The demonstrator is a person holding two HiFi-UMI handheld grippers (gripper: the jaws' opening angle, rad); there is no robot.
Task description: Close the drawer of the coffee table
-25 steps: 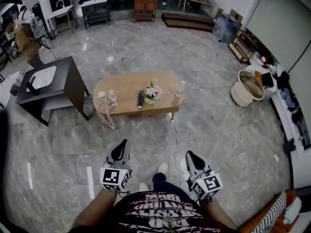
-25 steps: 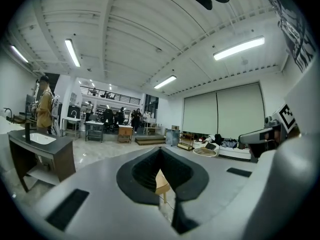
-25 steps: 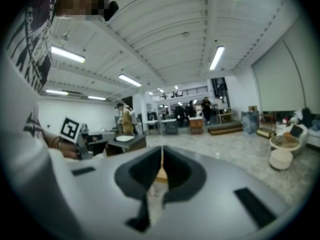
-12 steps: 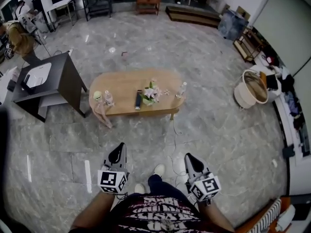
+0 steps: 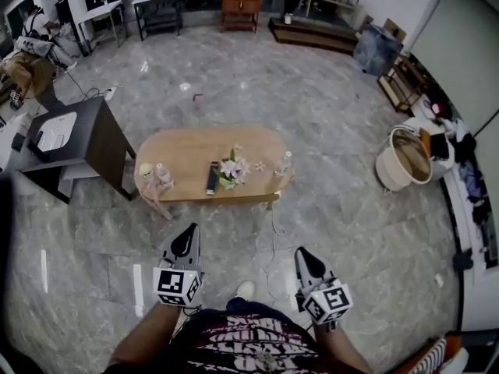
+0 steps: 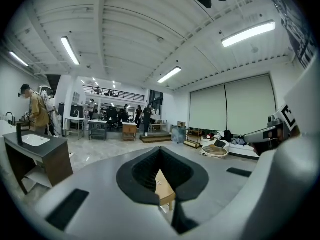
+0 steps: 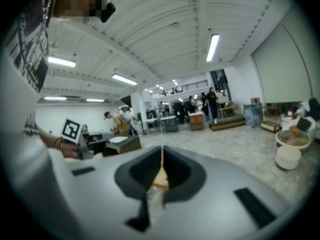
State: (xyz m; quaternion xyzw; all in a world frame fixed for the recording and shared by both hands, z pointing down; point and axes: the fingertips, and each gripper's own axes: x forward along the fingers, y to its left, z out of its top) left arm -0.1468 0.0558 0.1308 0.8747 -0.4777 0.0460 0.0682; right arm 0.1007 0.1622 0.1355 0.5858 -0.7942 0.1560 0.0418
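A dark cabinet (image 5: pixel 101 135) stands at the far left. The left gripper (image 5: pixel 187 240), jaws closed on nothing, hangs over the grey marble floor (image 5: pixel 351 232). Ahead, well apart from both grippers, sits the low oval desk (image 5: pixel 187 150) of pale wood. It carries small bottles (image 5: pixel 163 174), a dark remote (image 5: pixel 212 178) and pink flowers (image 5: pixel 230 167); its drawer cannot be made out. The right gripper (image 5: pixel 301 255) is likewise closed and empty.

Light wood coffee table (image 5: pixel 187 150), grey marbled floor (image 5: pixel 351 139)
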